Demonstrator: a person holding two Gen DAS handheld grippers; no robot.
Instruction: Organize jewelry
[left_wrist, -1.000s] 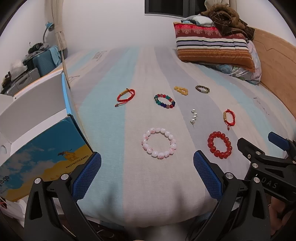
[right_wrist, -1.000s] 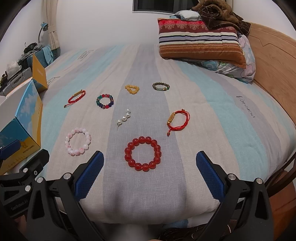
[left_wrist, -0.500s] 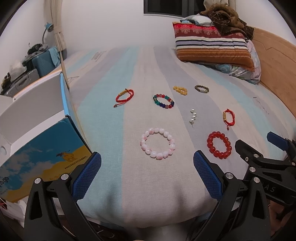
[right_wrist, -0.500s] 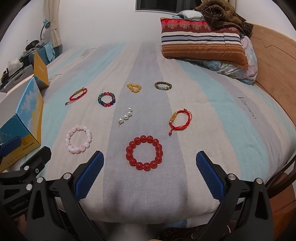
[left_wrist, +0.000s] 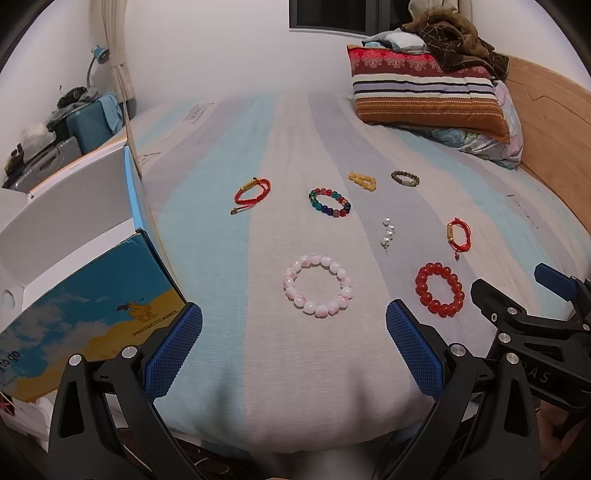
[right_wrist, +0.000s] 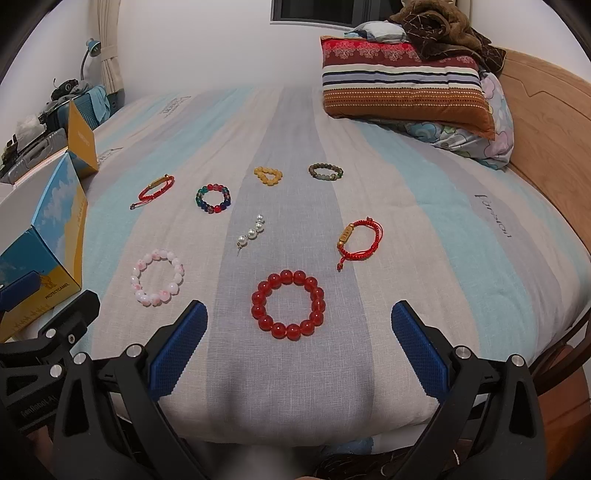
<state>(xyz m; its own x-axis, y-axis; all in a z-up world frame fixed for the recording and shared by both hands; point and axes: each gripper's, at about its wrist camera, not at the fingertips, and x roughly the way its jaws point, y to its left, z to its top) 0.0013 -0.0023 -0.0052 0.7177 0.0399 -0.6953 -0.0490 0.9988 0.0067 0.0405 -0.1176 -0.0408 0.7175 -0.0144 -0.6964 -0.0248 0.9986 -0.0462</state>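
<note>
Several pieces of jewelry lie on the striped bed. A pink bead bracelet (left_wrist: 317, 285) lies just ahead of my open, empty left gripper (left_wrist: 293, 349). A red bead bracelet (right_wrist: 288, 304) lies just ahead of my open, empty right gripper (right_wrist: 299, 350). Farther off are a pearl strand (right_wrist: 252, 233), a red cord bracelet (right_wrist: 360, 239), another red cord bracelet (left_wrist: 253, 192), a multicoloured bead bracelet (left_wrist: 329, 202), a yellow bead piece (right_wrist: 268, 175) and a dark green bead bracelet (right_wrist: 325, 172). An open blue and yellow box (left_wrist: 88, 306) stands at the bed's left edge.
A striped pillow (right_wrist: 402, 92) with a brown garment on it lies at the far right by the wooden headboard (right_wrist: 546, 122). Suitcases and clutter (left_wrist: 74, 118) stand beyond the box at the left. The bed's near edge (right_wrist: 295, 424) drops off under both grippers.
Both grippers have drifted slightly forward over the bed; the jewelry sits a little nearer in both views. Both stay open. No jewelry has moved.
</note>
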